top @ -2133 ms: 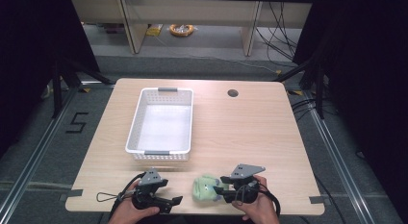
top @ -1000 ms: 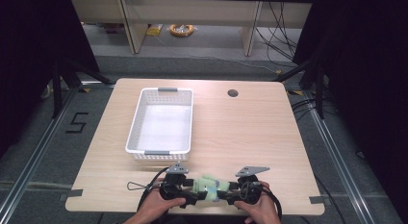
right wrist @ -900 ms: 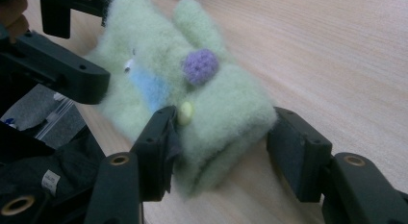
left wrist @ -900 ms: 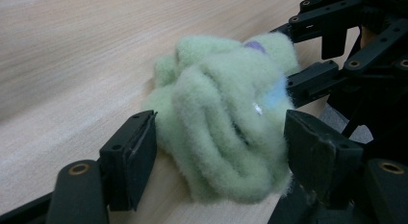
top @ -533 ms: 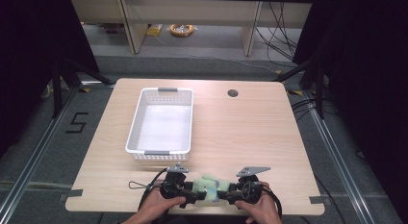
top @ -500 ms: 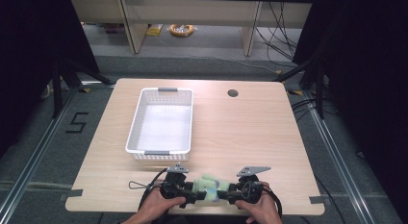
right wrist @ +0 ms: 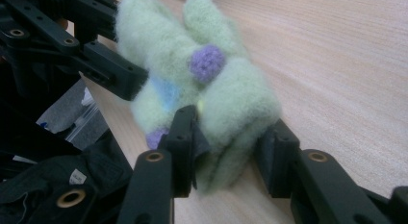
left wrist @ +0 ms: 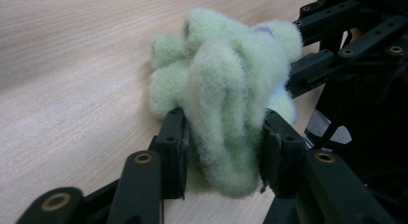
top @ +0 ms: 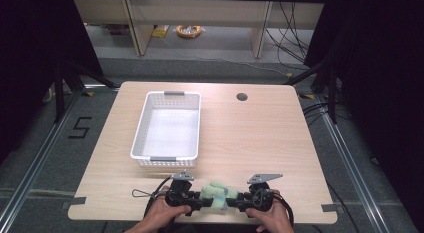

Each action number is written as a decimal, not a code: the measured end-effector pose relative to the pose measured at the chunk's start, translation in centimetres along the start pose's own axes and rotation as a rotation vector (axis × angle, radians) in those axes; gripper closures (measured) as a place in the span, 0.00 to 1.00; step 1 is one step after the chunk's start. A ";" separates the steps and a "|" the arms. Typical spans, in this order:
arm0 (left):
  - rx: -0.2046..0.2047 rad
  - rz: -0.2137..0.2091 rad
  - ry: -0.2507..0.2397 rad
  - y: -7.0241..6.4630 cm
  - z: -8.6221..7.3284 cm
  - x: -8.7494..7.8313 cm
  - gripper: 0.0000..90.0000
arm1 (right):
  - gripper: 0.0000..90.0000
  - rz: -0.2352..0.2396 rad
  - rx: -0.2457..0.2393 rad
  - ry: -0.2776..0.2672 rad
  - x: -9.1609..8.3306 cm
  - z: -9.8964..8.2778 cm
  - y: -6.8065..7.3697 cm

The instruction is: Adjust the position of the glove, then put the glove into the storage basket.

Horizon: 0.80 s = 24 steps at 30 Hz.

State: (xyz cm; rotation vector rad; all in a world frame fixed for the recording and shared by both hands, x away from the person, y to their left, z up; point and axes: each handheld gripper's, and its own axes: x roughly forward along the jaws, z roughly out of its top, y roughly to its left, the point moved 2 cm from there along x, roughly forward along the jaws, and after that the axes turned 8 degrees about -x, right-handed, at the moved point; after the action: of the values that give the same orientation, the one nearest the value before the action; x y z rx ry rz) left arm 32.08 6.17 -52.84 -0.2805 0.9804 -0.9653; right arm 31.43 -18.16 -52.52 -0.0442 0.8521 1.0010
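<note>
The left gripper had just been closing, and its two jaws pressed into one green fluffy toy. The right gripper had also just been closing, and its two jaws squeezed the other end of the same toy. The toy lay at 6 o'clock on the table, between two hands. One white basket stood toward 11 o'clock from the toy.

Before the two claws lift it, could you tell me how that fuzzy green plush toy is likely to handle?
The plush toy probably squashes easily: its pile bulges around the left claw, whose jaws have just been closing on it. It looks light and floppy, so its unheld parts may sag. The fuzzy surface should resist slipping in the right claw.
</note>
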 end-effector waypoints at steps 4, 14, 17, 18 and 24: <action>0.011 -0.003 -0.010 -0.1 -0.1 -0.1 0.70 | 0.75 -0.008 -0.002 -0.014 -0.1 0.0 0.1; 0.022 -0.005 -0.029 -0.4 0.0 -0.4 0.73 | 0.78 0.006 -0.007 -0.032 -0.4 0.2 0.3; 0.025 0.008 -0.024 -0.5 -0.1 -0.7 0.73 | 0.78 0.014 0.008 -0.025 -0.4 0.3 0.7; 0.028 0.004 -0.025 -0.5 -0.1 -0.7 0.73 | 0.78 0.017 -0.001 -0.029 -0.4 0.3 0.7; 0.042 -0.014 -0.030 -0.6 -0.1 -1.4 0.73 | 0.78 0.026 -0.021 -0.043 -0.5 0.7 1.1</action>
State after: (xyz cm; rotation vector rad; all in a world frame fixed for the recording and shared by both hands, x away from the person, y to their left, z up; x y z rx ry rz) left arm 31.44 6.95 -51.76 -0.2665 0.9307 -0.9907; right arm 30.93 -17.59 -51.33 -0.0299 0.8045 1.0317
